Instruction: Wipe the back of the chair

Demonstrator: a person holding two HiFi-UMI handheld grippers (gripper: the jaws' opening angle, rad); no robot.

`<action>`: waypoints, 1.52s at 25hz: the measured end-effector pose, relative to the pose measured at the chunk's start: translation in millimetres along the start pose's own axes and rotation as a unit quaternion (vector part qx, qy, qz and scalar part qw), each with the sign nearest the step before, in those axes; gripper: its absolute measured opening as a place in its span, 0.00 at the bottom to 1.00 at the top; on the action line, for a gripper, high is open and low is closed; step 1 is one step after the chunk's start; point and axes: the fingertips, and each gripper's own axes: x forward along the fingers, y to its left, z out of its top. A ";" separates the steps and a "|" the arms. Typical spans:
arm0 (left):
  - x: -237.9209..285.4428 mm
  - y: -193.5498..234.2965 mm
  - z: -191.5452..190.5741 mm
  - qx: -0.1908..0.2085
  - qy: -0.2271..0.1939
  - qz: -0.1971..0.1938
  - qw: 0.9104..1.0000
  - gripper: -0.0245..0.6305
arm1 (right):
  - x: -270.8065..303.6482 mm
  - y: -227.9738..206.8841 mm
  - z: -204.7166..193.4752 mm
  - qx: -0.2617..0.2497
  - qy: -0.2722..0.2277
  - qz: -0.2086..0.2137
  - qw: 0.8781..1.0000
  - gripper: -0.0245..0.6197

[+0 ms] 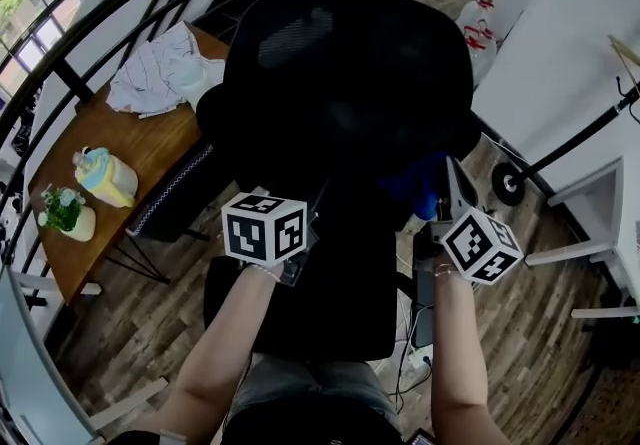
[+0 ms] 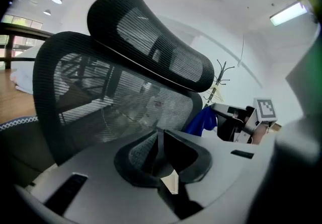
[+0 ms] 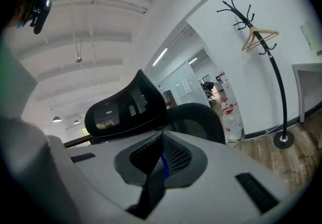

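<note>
Jaws closed on both: the right gripper (image 3: pixel 161 161) pinches a blue cloth (image 1: pixel 425 185), the left gripper (image 2: pixel 162 163) grips nothing visible.
The mesh office-chair back (image 1: pixel 340 93) fills the head view's centre. The cloth sits at its lower-right edge, seemingly ready to wipe, with the left gripper at lower left, perhaps for steadying.

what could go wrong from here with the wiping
1. Only a thin sliver of the blue cloth shows between the shut jaws of the right gripper, so the hold may be shallow. Dragging it over the black mesh chair back could pull it free.
2. The left gripper is shut and seems to hold nothing, so the chair is probably not steadied and might turn away under pressure.
</note>
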 end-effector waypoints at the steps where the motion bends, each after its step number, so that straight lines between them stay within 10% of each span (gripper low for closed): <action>1: -7.9 5.8 -4.9 -0.005 0.001 0.006 1.000 0.11 | 0.2 10.7 -4.0 0.000 0.003 0.010 1.000 0.09; 21: -132.9 134.9 -56.3 -0.114 -0.042 0.136 0.983 0.11 | 69.9 242.6 -148.6 0.020 0.143 0.244 0.959 0.09; 38: -133.3 170.0 -76.5 -0.140 -0.034 0.163 0.976 0.11 | 146.0 253.8 -222.2 0.022 0.212 0.217 0.953 0.09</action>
